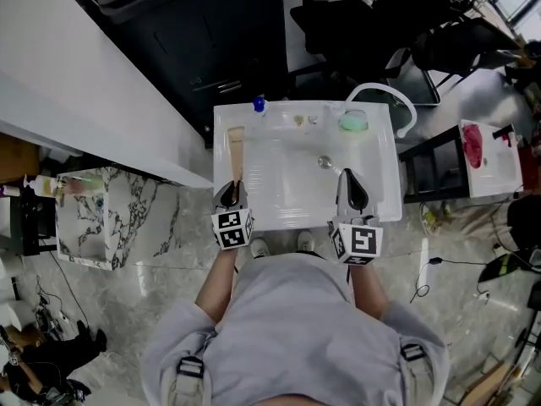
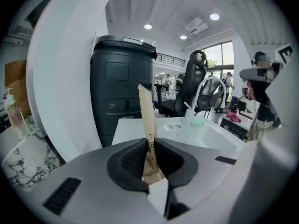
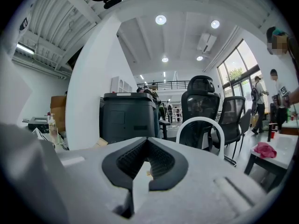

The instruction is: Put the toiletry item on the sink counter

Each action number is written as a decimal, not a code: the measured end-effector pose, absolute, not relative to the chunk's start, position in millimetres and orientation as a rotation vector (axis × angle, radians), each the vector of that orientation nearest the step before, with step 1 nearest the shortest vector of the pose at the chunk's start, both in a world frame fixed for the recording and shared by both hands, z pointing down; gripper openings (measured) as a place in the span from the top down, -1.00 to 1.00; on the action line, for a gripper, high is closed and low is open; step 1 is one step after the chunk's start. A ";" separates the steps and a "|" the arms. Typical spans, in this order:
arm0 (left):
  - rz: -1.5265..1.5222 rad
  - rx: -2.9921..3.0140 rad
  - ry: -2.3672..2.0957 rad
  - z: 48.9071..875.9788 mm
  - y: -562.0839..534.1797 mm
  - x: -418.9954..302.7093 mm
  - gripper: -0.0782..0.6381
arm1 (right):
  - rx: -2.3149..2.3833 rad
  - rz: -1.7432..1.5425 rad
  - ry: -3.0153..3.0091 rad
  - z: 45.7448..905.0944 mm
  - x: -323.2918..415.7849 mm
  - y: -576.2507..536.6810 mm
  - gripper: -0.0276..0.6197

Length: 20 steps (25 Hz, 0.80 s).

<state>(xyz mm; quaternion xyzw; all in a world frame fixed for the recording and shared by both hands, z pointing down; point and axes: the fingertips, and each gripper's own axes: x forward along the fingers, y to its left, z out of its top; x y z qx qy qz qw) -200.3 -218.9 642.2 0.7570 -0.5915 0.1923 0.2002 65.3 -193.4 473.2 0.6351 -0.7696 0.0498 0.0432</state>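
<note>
Currently your left gripper (image 1: 230, 194) has its jaws clamped on the near end of the tan paper toiletry packet (image 1: 236, 146). In the left gripper view the packet (image 2: 147, 120) stands up out of the closed jaws (image 2: 149, 155), tilted slightly left. From the head view the packet runs toward 12 o'clock from the jaws, over the left strip of the white sink surface (image 1: 221, 167), at 9 o'clock from the basin drain (image 1: 325, 161). Can't tell whether its far end touches the surface. Your right gripper (image 1: 352, 189) sits over the basin's near right part, at about 5 o'clock from the drain. Its jaws are together with nothing gripped in the right gripper view (image 3: 145, 164). On the back ledge, a small blue item (image 1: 259, 104) is at 12 o'clock from the packet and a pale green item (image 1: 353, 122) is at 12 o'clock from your right gripper. The white arched faucet (image 1: 385, 96) is at the back right corner. A black bin (image 1: 211, 41) stands beyond the sink at 11 o'clock, and a black office chair (image 3: 201, 101) is behind the faucet.
</note>
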 end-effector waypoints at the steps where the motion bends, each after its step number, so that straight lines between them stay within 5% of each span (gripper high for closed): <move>1: 0.543 2.107 -1.650 645.3 -218.5 -201.1 0.67 | 1.943 0.153 -2.352 473.4 65.7 -193.1 0.91; 20: 0.633 1.987 -1.582 701.4 -210.7 -202.1 0.67 | 1.959 0.158 -2.333 475.5 72.9 -184.1 0.91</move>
